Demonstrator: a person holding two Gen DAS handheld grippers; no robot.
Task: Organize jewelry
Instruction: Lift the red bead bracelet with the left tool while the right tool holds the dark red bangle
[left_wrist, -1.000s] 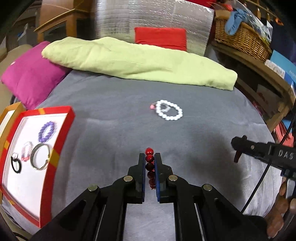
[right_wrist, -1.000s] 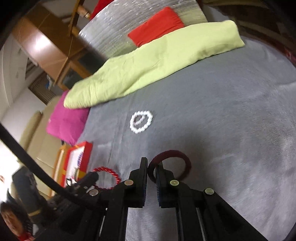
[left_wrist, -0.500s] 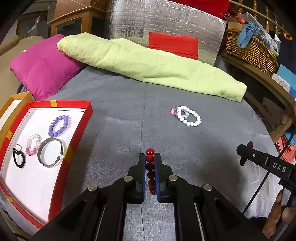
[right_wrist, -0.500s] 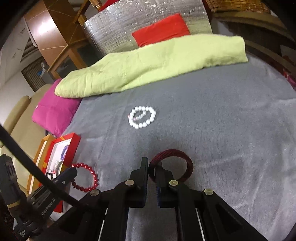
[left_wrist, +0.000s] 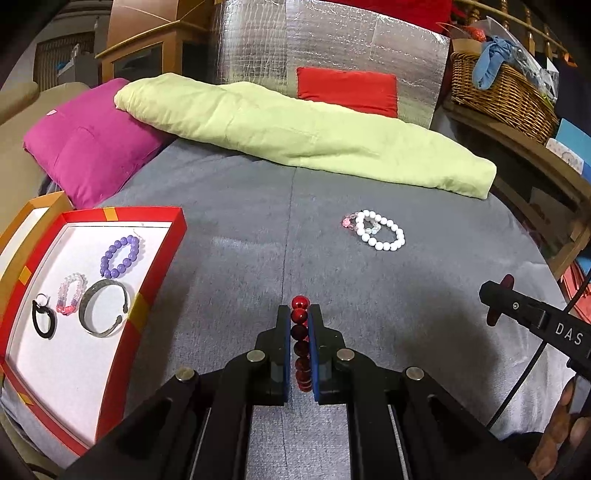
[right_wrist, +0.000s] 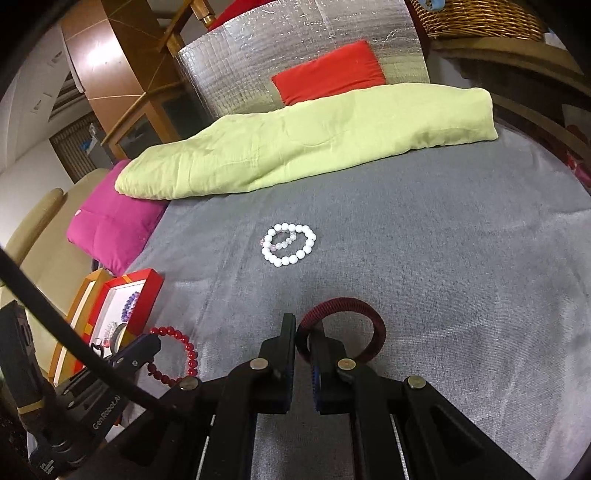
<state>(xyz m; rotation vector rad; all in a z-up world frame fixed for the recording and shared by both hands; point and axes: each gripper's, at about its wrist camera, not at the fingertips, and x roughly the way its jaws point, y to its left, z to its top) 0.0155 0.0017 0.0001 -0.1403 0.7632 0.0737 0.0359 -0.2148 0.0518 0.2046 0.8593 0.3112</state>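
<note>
Left wrist view: left gripper (left_wrist: 299, 321) fingers pinch red bead bracelet (left_wrist: 300, 343) edge-on, right of the red tray (left_wrist: 155, 284); round glossy beads could roll out if the pinch slackens.

Right wrist view: right gripper (right_wrist: 303, 332) fingers pinch dark red cord bangle (right_wrist: 369, 317) by its rim, far right of the tray; it may swing loose.

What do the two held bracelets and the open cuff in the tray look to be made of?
Red bracelet in the left claw: glossy round beads with highlights, likely glass or polished stone. Dark red bangle in the right claw: matte, ribbed surface, probably cord-wrapped. Cuff: grey, dull sheen, apparently metal.
</note>
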